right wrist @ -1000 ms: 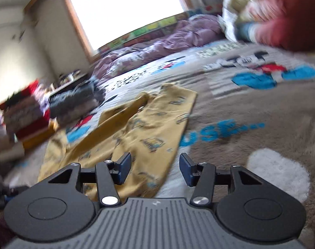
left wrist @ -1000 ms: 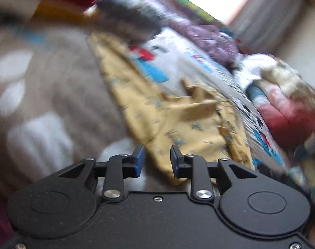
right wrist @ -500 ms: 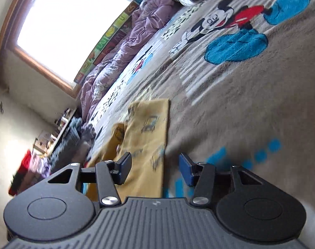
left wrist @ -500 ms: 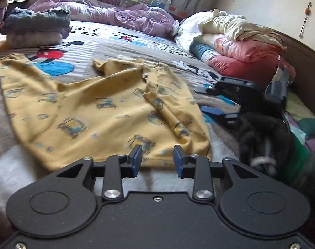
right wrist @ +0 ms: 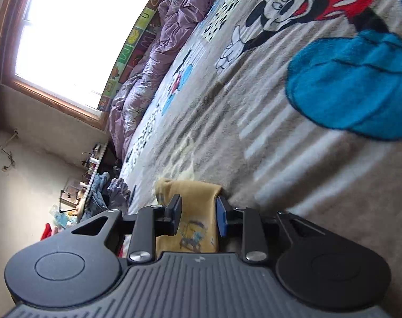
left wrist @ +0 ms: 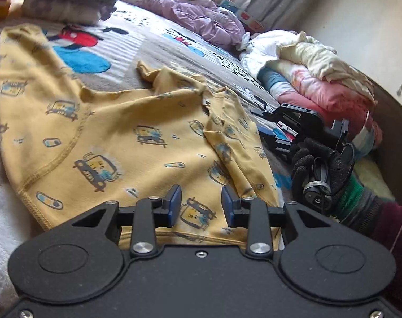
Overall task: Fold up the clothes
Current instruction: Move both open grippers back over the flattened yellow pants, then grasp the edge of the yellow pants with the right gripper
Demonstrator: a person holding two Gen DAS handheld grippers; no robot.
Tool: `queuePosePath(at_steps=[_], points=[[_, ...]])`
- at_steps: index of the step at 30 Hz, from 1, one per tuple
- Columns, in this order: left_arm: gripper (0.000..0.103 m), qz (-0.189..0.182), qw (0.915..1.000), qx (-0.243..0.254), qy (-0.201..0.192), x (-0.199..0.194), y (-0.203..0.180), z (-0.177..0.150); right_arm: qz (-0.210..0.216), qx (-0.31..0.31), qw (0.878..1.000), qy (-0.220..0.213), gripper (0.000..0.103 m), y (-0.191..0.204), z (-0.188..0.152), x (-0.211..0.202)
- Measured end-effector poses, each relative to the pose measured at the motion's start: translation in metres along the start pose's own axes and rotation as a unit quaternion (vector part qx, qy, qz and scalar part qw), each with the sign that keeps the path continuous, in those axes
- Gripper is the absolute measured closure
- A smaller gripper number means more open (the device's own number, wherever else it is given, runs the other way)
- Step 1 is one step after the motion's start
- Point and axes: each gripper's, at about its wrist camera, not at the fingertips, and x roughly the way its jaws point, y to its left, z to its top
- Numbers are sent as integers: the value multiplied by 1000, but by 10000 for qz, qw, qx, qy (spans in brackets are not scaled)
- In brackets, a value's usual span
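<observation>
While the right gripper (right wrist: pixel 197 218), jaws just closing with a fold of the yellow shirt (left wrist: pixel 126 143) between, hides any contact, the left gripper (left wrist: pixel 200 202) hovers open above the shirt on the blanket (right wrist: pixel 293 137).

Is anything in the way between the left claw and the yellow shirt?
No. Nothing visible blocks it: the left claw hangs open right over the yellow shirt near its bottom hem, with only bare cloth between its pads.
</observation>
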Motion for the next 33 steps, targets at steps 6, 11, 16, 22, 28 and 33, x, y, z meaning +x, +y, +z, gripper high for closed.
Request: queuePosePath(at_steps=[6, 11, 16, 22, 28, 33], points=[[72, 1, 9999, 101, 34, 4, 0, 1, 65, 88, 9998, -142, 96, 3, 3, 8], [72, -18, 10000, 54, 79, 5, 2, 1, 87, -43, 9966, -817, 99, 10, -2, -27], [71, -15, 9999, 16, 107, 3, 2, -1, -146, -215, 9902, -1373, 99, 11, -8, -74], [71, 26, 9999, -5, 106, 0, 2, -3, -500, -299, 9832, -1730, 99, -1, -12, -126], [66, 48, 9999, 49, 90, -4, -4, -6, -1054, -474, 9754, -1879, 99, -16, -14, -161], [66, 62, 9999, 102, 75, -5, -7, -8, -1569, -485, 9690, -1845, 99, -35, -24, -174]])
